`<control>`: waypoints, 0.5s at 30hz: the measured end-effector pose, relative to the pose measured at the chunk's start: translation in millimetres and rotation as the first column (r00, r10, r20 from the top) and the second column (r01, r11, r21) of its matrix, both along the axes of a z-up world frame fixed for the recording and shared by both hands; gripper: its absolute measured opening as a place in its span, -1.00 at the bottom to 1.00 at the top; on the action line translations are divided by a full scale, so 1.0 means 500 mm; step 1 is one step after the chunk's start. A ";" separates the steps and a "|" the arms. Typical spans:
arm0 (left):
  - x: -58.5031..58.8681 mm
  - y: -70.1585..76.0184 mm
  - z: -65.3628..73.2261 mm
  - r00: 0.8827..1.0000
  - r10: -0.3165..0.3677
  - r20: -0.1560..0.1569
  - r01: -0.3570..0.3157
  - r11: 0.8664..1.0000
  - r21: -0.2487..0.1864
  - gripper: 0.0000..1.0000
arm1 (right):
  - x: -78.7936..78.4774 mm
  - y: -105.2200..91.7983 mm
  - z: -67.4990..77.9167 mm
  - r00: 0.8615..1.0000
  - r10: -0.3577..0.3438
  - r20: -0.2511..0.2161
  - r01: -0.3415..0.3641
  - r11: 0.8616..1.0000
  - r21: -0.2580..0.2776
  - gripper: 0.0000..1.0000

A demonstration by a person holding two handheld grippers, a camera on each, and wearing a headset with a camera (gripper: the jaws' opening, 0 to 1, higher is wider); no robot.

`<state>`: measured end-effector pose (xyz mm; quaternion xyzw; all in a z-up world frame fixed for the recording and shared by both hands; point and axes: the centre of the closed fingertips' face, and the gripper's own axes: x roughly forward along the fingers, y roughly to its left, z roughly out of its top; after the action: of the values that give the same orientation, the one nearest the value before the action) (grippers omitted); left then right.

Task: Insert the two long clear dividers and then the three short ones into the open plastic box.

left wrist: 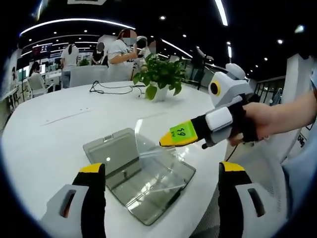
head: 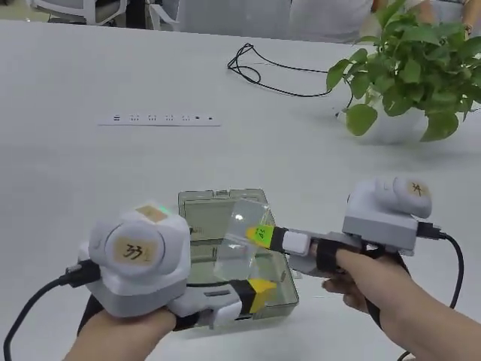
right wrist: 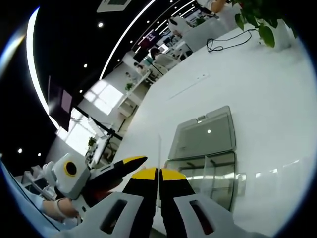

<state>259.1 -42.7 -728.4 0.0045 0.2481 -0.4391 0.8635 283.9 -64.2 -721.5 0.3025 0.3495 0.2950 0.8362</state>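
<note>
Divider (head: 239,242) clear, glossy | right tongs (right wrist: 158,174) clamped on it | left tongs (left wrist: 162,167) wide, empty

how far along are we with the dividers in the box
Early, by the look of it. Done: the box lies open on the table; whether any divider sits in it is hard to tell through the clear plastic. In hand: the right gripper has its jaws shut on a clear divider above the box; the left gripper is open. Left: seating this one and the rest.

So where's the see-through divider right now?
The clear divider is pinched in the right gripper, held over the open box in the head view's middle.
</note>
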 end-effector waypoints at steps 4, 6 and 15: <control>-0.013 0.012 -0.018 0.998 -0.055 -0.013 0.056 0.997 0.044 1.00 | 0.001 0.000 0.001 1.000 0.003 -0.011 -0.004 1.000 -0.021 -0.97; -0.018 0.020 -0.024 0.997 -0.082 -0.001 0.082 0.994 0.066 1.00 | 0.001 0.001 0.003 1.000 0.011 -0.015 -0.011 1.000 -0.026 -0.97; -0.020 0.065 -0.042 0.997 -0.076 -0.034 0.078 0.995 0.068 1.00 | 0.018 0.003 0.016 0.998 0.033 -0.056 -0.036 0.997 -0.064 -0.97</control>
<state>249.0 -10.2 -749.5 0.0370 0.2761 -0.4632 0.8414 292.8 -62.6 -713.6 0.2769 0.3870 0.2895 0.8305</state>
